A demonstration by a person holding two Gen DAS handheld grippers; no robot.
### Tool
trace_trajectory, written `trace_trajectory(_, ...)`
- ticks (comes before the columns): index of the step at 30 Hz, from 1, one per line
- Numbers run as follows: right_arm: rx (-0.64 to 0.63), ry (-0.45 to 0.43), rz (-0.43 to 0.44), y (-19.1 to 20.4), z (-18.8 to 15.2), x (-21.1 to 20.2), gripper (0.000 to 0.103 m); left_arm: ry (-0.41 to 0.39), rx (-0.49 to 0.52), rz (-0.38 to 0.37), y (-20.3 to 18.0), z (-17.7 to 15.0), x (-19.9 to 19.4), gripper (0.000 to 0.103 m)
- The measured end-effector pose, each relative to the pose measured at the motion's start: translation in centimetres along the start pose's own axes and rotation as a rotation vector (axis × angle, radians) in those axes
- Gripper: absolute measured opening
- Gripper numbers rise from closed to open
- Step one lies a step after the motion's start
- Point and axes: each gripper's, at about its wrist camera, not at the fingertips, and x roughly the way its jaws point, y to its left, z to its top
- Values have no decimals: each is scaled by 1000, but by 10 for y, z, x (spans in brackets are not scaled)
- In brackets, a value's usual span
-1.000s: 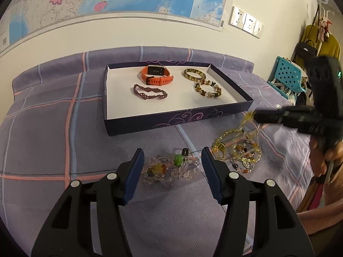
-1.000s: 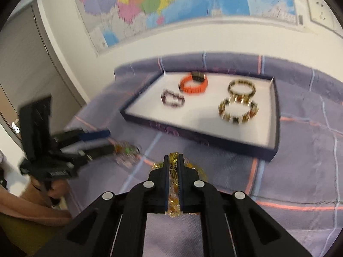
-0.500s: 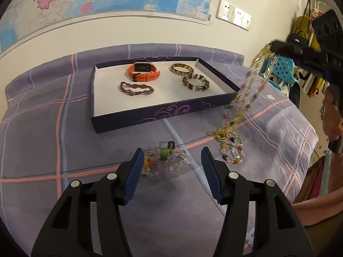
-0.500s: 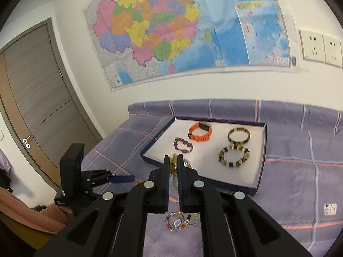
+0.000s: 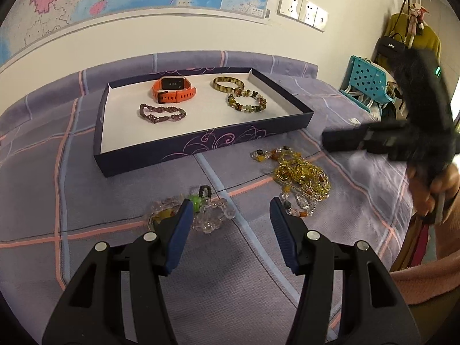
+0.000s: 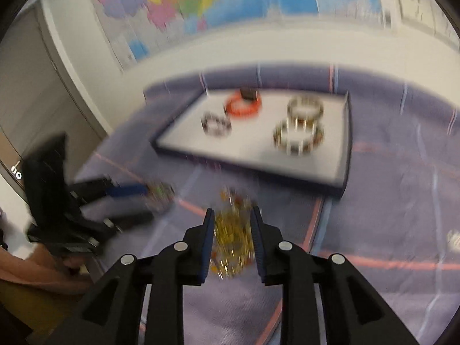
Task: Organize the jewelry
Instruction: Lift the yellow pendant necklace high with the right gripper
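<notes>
Two heaps outside tray | right gripper jaws just parting, gold necklace dropped before tray, unheld | left gripper half-open, empty, over clear bead bracelet for pickup

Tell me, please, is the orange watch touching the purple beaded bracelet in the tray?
Apart. The left wrist view shows bare white tray floor between the orange watch and the purple beaded bracelet.
</notes>
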Motion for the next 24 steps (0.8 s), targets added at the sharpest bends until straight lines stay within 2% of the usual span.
trace_trajectory(2,-27,25,-29,5,-4,14,25,1,0,2,-1,1,1,55)
trace_trajectory(3,-40,31,-26,7,-4,19,31,1,-1,1,-1,1,1,55)
trace_trajectory(4,-61,29,-38,9,-4,23,33,1,-1,1,-1,1,1,55)
trace_trajectory(7,-107,37,-73,15,-3,28,33,0,1,0,-3,1,0,55)
trace_trajectory(8,-107,40,-69,14,-2,28,32,1,1,1,-3,1,0,55)
trace_trajectory(9,-103,42,-67,12,-2,28,23,1,0,2,-3,1,-1,55)
trace_trajectory(12,-89,38,-59,8,-2,21,18,0,-9,4,-2,1,-2,55)
trace_trajectory(17,-21,-56,4,1,4,-13,18,-3,-9,7,1,1,-4,55)
trace_trajectory(24,19,-277,94,4,35,-87,18,-14,-12,19,8,1,-8,54)
